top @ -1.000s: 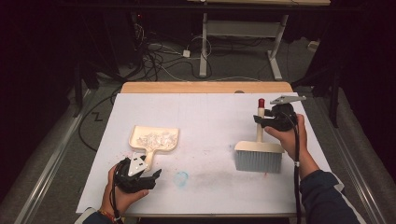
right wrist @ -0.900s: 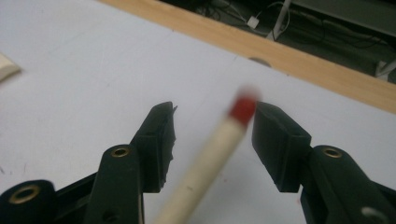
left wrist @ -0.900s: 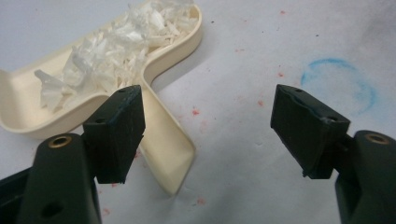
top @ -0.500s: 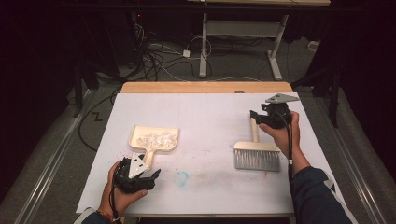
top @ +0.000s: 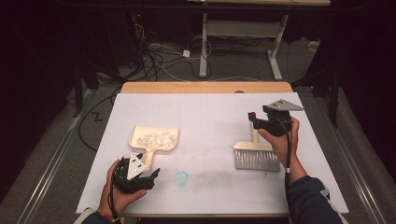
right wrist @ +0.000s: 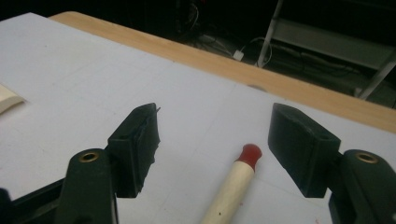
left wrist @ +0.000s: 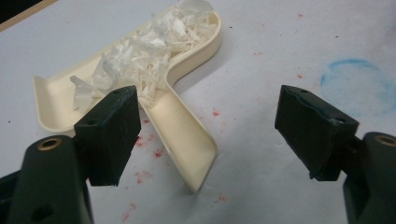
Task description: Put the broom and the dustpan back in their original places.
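Cream plastic dustpan (left wrist: 140, 93) lies flat on the white table (top: 210, 116) at its near left, pan loaded with white shreds (left wrist: 149, 46), handle pointing toward the person. Left gripper (top: 140, 175) sits at the handle's near end with jaws spread wide and nothing between them — the handle lies just ahead and between the two pads in the left gripper view. Right gripper (top: 261, 122) hovers over the tip of the brush (top: 256, 156), jaws likewise apart and empty; the red-capped wooden handle (right wrist: 233, 182) lies on the table below and between them, bristle head toward the near edge. Judgement: sweeping looks done, both tools set down or about to be taken up — cannot tell which. If the dustpan is to be lifted, close on the handle squarely across its channel walls and keep the pan level, since the shreds are light and heaped near the open lip. Nearby: a faint blue ring stain (top: 181, 177) and scattered red specks (left wrist: 149, 154) on the surface, no obstacle. Farther off, a wooden strip (top: 205, 87) borders the far table edge; beyond it cables (top: 159, 56) and a metal frame (top: 243, 28) on the floor, well apart.
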`<state>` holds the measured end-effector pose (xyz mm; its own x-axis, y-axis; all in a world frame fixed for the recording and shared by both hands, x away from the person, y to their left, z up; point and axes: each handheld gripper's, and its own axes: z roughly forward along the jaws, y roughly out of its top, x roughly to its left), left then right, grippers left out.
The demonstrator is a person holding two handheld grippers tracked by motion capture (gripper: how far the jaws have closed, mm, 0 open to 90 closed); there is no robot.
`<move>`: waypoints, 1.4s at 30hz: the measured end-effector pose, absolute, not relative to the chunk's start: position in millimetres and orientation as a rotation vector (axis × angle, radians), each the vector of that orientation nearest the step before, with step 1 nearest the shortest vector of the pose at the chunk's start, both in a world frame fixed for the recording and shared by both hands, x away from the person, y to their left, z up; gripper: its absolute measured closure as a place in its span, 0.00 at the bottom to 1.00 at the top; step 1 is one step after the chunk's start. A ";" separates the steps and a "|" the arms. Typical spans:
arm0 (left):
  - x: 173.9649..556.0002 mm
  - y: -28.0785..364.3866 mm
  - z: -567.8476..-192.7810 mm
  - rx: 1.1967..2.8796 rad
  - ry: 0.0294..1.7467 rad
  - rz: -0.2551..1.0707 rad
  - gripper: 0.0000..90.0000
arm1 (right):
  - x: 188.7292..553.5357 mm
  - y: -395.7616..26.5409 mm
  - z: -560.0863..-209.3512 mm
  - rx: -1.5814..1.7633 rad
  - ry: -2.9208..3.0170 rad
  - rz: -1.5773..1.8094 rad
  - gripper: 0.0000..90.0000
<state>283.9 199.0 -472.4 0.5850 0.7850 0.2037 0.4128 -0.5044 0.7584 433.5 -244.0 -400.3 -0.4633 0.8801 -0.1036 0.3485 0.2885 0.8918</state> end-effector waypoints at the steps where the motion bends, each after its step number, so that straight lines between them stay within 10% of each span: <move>1: 283.7 199.0 -472.6 2.139 0.946 0.712 0.24 | 431.4 -243.5 -399.1 1.087 1.952 1.137 0.38; 42: 278.6 193.1 -474.4 2.162 0.848 0.754 0.21 | 370.7 -226.7 -367.5 0.870 1.897 1.162 0.24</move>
